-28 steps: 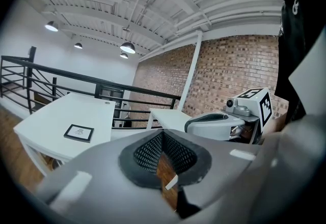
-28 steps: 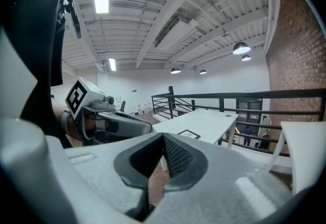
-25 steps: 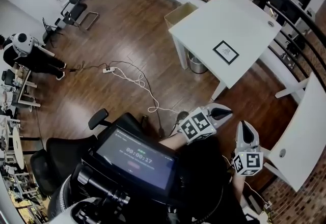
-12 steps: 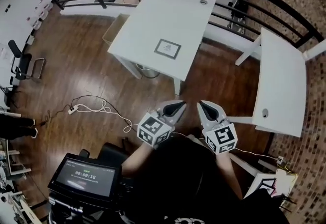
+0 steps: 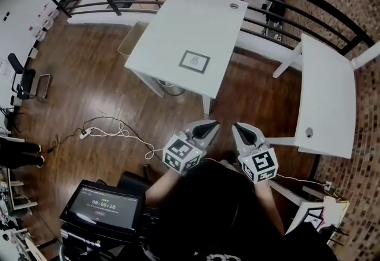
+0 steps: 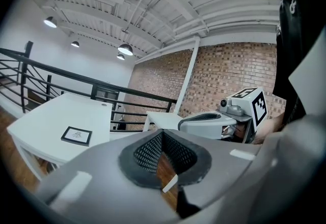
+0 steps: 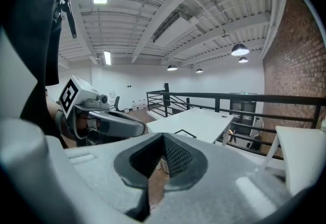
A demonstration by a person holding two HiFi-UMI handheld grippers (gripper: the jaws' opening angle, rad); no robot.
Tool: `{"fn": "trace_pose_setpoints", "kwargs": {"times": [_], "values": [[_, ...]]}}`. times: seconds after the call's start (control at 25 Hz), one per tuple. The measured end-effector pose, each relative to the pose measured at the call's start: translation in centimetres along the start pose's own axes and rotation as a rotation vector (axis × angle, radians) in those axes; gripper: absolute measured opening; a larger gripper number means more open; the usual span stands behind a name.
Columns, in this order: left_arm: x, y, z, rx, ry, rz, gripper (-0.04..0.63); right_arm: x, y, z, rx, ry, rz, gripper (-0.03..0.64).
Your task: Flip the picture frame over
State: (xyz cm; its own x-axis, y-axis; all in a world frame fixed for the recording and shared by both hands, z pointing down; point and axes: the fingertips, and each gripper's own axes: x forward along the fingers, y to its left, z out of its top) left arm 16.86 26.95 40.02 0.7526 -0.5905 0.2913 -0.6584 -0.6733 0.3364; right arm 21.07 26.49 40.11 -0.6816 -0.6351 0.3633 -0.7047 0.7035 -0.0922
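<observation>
Over on the left of the head view, past a white cable [image 5: 113,129] looped on the dark plank floor [image 5: 89,76], we find the picture frame [image 5: 194,61]. It lies flat near the closest edge of a white table [image 5: 190,22], with its pale print facing up inside a thin dark border. Nearer us and well apart from that table, the left gripper [image 5: 209,129] and then the right gripper [image 5: 240,131] hover side by side above the floor. Each has its fingers pressed together on nothing, and both point roughly toward the frame. We judge that no handling is under way. A frame with its print upward fits one waiting to be turned face down, or one that lay face down and now shows its front. These views do not settle which, so we name no next move and note only that neither gripper is within reach of it. The frame looks thin, rigid and rectangular, sitting flush on a smooth matte tabletop, so we expect little edge to catch. The grippers are grey plastic with dark meshed pads and checkered marker cubes. Further right stands a second white table [image 5: 326,94] with a round hole, and beyond it a rough brick wall [image 5: 362,153].
</observation>
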Motion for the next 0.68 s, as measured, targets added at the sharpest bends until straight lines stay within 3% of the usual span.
{"fn": "trace_pose_setpoints", "kwargs": {"times": [0.52,0.68], "values": [[0.3,-0.1,0.1,-0.003,0.010,0.002,0.015,0.9,0.1,-0.5,-0.023,0.023,0.037,-0.008],[-1.1,-1.0,-2.0,-0.038,0.032,0.012,0.015,-0.1,2.2,-2.3,0.010,0.062,0.056,-0.008]]}}
